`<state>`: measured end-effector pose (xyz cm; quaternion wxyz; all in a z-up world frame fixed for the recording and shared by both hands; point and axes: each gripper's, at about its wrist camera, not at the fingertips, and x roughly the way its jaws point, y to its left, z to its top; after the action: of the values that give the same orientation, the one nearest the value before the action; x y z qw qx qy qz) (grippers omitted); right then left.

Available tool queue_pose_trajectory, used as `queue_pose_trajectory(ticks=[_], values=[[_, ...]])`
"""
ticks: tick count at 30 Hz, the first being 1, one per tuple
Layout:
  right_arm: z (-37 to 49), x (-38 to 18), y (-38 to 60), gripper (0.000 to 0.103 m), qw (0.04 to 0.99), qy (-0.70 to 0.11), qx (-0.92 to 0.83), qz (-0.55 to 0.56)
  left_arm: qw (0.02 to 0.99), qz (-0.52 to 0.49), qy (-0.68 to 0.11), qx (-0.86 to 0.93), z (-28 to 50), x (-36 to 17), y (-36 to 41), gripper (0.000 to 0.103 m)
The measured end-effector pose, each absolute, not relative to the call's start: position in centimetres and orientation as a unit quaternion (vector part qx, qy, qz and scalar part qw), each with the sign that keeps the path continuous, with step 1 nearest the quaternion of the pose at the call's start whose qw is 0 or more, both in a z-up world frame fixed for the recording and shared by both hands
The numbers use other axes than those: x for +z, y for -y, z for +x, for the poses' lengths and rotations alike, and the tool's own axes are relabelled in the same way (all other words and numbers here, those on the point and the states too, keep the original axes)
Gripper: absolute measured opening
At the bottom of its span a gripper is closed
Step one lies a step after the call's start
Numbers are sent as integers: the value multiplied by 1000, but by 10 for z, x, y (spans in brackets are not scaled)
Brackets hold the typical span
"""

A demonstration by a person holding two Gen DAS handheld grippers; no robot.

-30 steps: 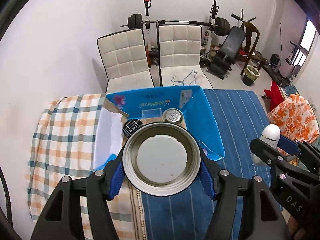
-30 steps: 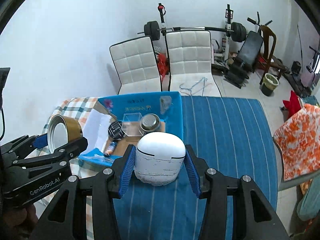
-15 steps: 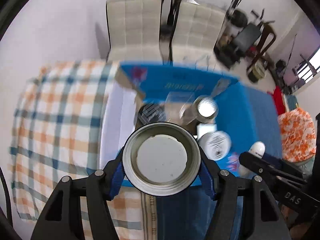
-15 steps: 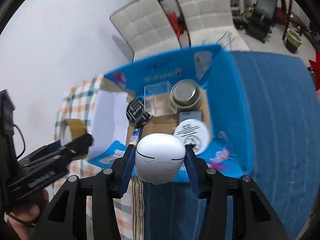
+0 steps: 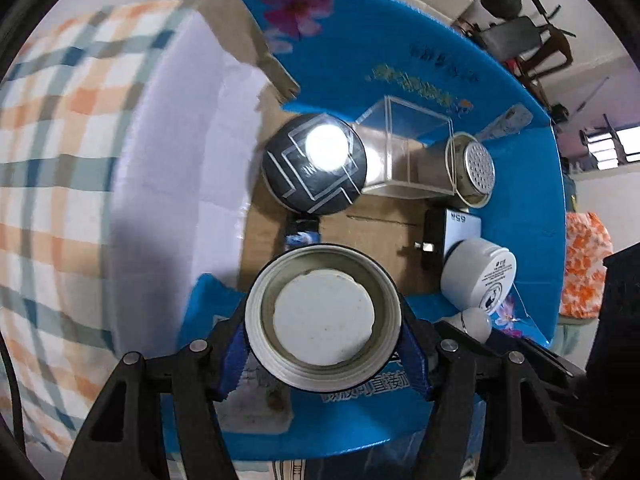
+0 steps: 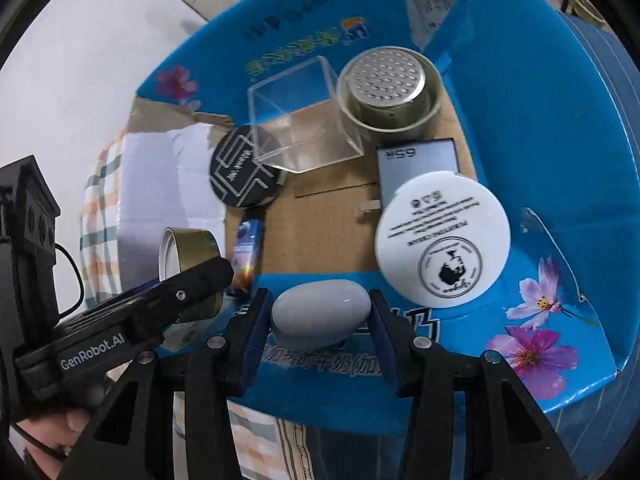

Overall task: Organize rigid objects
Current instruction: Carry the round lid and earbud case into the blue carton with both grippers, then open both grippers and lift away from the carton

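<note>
The left tongs [image 5: 323, 322] grip a gold-sided metal lid [image 5: 323, 320] by its rim, the open side facing the camera, and hold it over the near left corner of the blue cardboard box [image 6: 560, 128]. The right tongs [image 6: 318, 316] are closed on a white egg-shaped case [image 6: 320, 312] and hold it above the near wall of the same box, just beside the left tongs.

The main risk is a collision, because both tongs hang over the same near edge and are very close. If both go down together, one tool can knock the other and a piece can slip out. The smooth rounded case is probably easy to lose from the pads. If it is released from this height, it can roll or bounce on the cardboard floor.

The box is already quite full. A white round jar [image 6: 442, 240] stands near right, partly on a grey flat device [image 6: 416, 168]. Farther are a perforated metal cup [image 6: 388, 92], a clear plastic cube [image 6: 304, 116] and a black round tin [image 6: 244, 172]. A small blue tube [image 6: 248, 248] lies near left, directly under the way of the lid. The free brown floor in the middle seems the safest place. The box rests on checked and striped cloth; what carries it cannot be told.
</note>
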<state>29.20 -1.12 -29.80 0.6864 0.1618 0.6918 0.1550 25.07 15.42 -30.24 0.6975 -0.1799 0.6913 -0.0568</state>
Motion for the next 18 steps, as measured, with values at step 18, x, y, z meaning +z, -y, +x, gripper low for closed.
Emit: queue_pose_trajectory(ticks=[18], values=[[294, -301, 12, 51, 686, -709, 113, 121, 655, -178, -731, -75, 249, -320, -144, 74]])
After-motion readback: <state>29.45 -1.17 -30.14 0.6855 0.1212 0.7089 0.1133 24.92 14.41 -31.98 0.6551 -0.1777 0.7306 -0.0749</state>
